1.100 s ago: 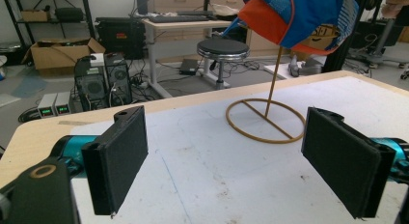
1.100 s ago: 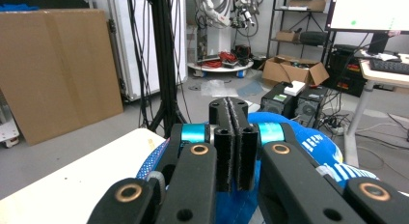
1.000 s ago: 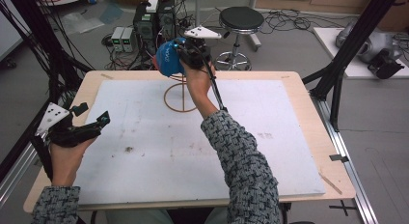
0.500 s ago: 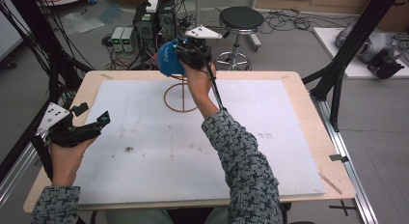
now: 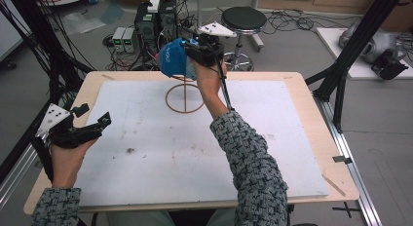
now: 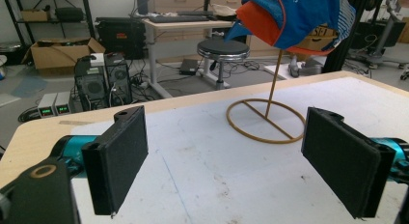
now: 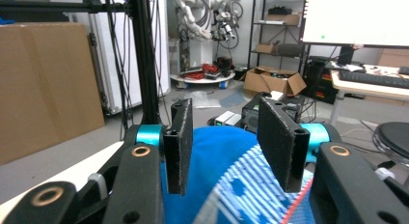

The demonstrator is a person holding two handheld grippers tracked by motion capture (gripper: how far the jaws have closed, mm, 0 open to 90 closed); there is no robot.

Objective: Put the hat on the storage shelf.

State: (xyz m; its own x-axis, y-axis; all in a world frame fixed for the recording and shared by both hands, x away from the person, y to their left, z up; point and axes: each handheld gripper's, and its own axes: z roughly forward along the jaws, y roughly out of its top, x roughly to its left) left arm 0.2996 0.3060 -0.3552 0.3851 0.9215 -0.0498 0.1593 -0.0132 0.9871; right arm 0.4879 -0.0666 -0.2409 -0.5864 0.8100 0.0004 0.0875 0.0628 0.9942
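A blue cap [image 5: 173,60] with an orange underside [image 6: 294,16] sits on top of a thin wooden stand [image 5: 185,92], whose rod rises from a ring base [image 6: 272,79] at the far middle of the table. My right gripper [image 5: 192,48] is held over the cap from its right side. In the right gripper view its jaws [image 7: 226,142] stand apart, with the blue cloth [image 7: 217,156] just below and between them. My left gripper [image 5: 95,115] hovers near the table's left edge, open and holding nothing [image 6: 226,161], and it faces the stand.
A white mat [image 5: 195,153] covers most of the wooden table. Behind the far edge are a black stool [image 5: 243,19] and computer towers [image 5: 156,21]. Black frame posts [image 5: 341,75] stand at both sides.
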